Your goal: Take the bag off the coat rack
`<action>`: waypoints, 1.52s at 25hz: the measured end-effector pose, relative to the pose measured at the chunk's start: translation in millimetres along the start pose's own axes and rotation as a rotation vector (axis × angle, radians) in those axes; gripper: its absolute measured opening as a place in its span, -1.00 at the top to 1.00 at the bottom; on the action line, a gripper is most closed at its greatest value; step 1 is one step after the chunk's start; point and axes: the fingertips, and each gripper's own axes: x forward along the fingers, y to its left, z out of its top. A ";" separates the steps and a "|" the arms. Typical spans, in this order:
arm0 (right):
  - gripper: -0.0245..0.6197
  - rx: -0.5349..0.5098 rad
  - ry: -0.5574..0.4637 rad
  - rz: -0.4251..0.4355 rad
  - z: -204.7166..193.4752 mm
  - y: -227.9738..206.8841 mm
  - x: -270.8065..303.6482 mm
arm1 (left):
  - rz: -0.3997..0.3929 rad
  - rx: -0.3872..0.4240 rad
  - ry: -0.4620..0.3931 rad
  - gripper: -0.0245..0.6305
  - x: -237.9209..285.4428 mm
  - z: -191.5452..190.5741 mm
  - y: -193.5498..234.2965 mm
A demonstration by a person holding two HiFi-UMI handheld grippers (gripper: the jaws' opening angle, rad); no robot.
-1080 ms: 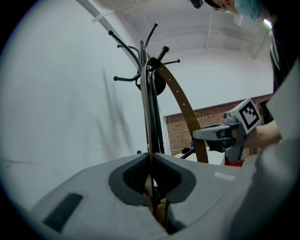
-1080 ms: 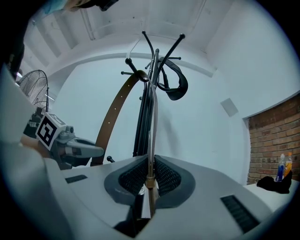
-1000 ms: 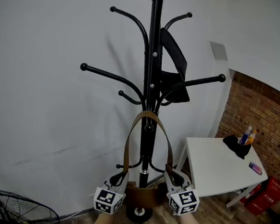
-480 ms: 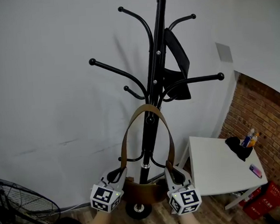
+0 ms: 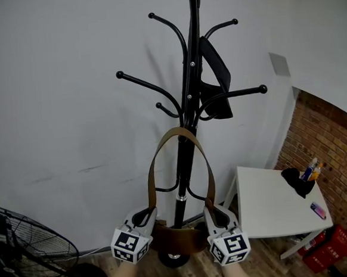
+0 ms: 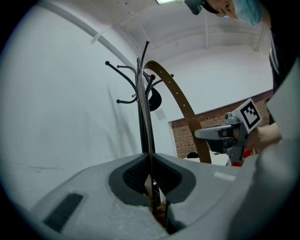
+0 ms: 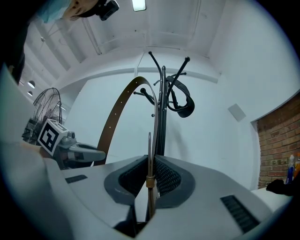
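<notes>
both clamped on brown bag [image 5: 178,237], left gripper [image 5: 146,216], right gripper [image 5: 213,213], strap [image 5: 151,172] arched beside black coat rack [image 5: 188,86]

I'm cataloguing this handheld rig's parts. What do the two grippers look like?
Both the left gripper and the right gripper have light grey moulded bodies, with dark ribbed pads lining the jaws. Each carries a white cube printed with black square markers. No cables show.
</notes>
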 end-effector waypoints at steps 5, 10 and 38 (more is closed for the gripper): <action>0.80 0.009 0.004 0.014 -1.0 7.5 -20.4 | 0.017 -0.013 0.009 0.87 -21.0 -2.5 -16.1; 0.80 0.020 0.019 0.034 -6.3 16.4 -42.5 | 0.036 -0.034 0.020 0.87 -41.5 -7.5 -33.2; 0.80 0.095 0.089 0.034 -40.2 35.1 -183.3 | 0.034 -0.087 0.110 0.87 -129.4 -35.4 -155.9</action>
